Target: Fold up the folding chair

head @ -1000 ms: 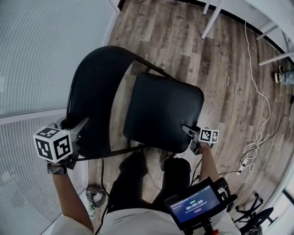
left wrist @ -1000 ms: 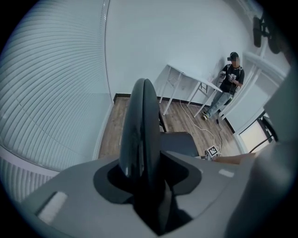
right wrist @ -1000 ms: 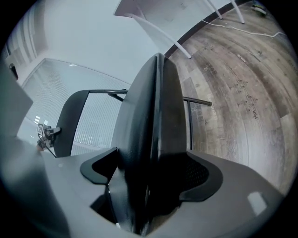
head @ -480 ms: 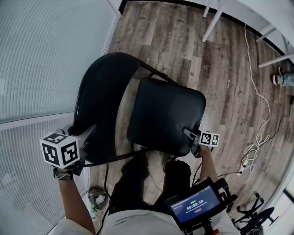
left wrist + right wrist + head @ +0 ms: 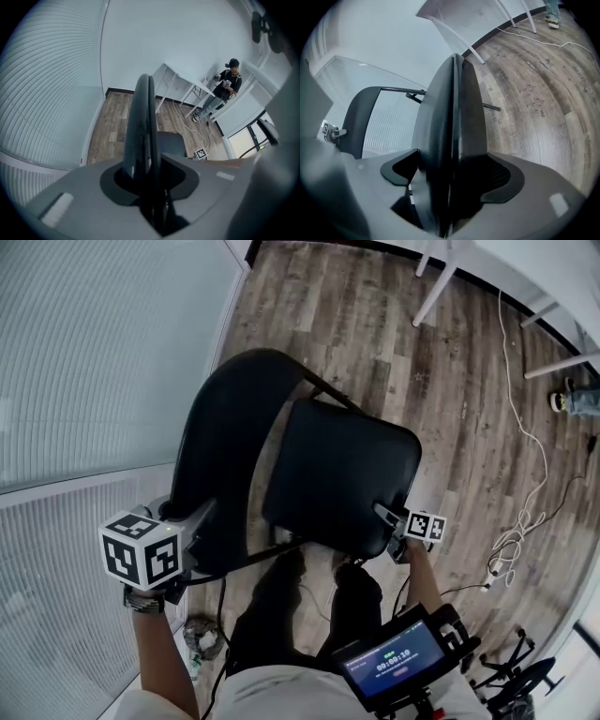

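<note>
A black folding chair stands on the wood floor below me, with its curved backrest at the left and its padded seat at the right. My left gripper is at the backrest's near edge. That edge runs up between the jaws, which are closing and press on it. My right gripper is shut on the seat's near right corner. The seat's edge fills the gap between its jaws.
Window blinds close off the left side. White table legs stand at the far right, and a white cable trails over the floor at the right. My shoes are under the chair. Another person stands far off.
The left gripper and the backrest have shifted right, towards the seat, so the gap between backrest and seat is narrower. The right gripper has barely moved.
</note>
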A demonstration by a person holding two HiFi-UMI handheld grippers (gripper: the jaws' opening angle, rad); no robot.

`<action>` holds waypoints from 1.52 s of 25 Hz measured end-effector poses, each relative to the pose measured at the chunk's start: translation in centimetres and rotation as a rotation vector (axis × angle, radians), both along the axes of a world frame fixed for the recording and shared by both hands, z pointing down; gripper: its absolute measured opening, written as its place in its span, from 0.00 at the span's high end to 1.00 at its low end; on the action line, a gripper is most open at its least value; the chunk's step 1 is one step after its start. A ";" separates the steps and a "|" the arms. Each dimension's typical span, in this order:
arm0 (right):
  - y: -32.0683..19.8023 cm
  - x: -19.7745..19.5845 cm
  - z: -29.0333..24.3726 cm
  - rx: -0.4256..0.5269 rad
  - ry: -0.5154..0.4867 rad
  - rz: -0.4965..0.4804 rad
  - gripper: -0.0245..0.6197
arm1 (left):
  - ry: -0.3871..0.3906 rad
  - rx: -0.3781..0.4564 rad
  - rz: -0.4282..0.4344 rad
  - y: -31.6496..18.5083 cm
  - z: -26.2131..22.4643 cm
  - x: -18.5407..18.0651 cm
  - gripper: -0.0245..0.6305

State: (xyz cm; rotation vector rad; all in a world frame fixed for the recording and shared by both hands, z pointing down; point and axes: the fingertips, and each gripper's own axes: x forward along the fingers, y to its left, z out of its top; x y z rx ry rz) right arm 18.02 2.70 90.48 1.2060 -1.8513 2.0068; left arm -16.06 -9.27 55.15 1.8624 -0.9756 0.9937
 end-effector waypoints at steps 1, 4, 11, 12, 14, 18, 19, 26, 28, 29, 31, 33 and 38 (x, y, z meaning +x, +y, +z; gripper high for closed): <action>0.0 -0.1 -0.3 -0.004 0.002 0.004 0.30 | 0.008 -0.008 0.003 0.1 -0.2 0.3 0.83; -0.2 -0.6 -1.3 -0.004 0.000 0.011 0.31 | 0.019 -0.019 0.007 0.5 -0.9 0.8 0.85; -0.1 -0.5 -2.8 -0.021 -0.001 0.018 0.35 | 0.042 -0.047 0.007 1.4 -2.1 2.4 0.88; -0.2 -0.4 -3.1 -0.017 -0.001 0.021 0.35 | 0.041 -0.046 0.007 1.4 -2.3 2.5 0.88; -0.5 -0.3 -3.5 -0.010 -0.002 0.027 0.36 | 0.040 -0.042 0.013 1.5 -2.6 2.8 0.88; -0.8 -0.2 -4.2 -0.008 0.009 0.027 0.36 | 0.054 -0.044 0.027 1.8 -3.0 3.7 0.87; -0.9 -0.1 -4.4 -0.006 0.013 0.025 0.36 | 0.059 -0.043 0.030 1.9 -3.2 3.9 0.87; -1.7 -0.2 -6.1 0.014 0.005 0.049 0.37 | 0.068 -0.015 0.045 1.9 -3.8 4.7 0.86; -1.9 -0.5 -6.7 0.021 -0.002 0.048 0.37 | 0.071 -0.013 0.043 1.9 -4.3 4.9 0.85; -1.9 -0.6 -7.0 0.022 -0.004 0.047 0.37 | 0.072 -0.013 0.044 1.9 -4.4 5.0 0.85; -1.9 -0.7 -7.4 0.024 -0.005 0.052 0.37 | 0.079 -0.012 0.051 2.0 -4.6 5.3 0.85; -1.9 -0.8 -8.1 0.033 -0.007 0.067 0.38 | 0.091 -0.014 0.057 2.1 -4.9 5.6 0.84; -2.7 -1.2 -9.9 0.066 -0.012 0.079 0.39 | 0.093 -0.005 0.059 1.6 -5.7 6.0 0.83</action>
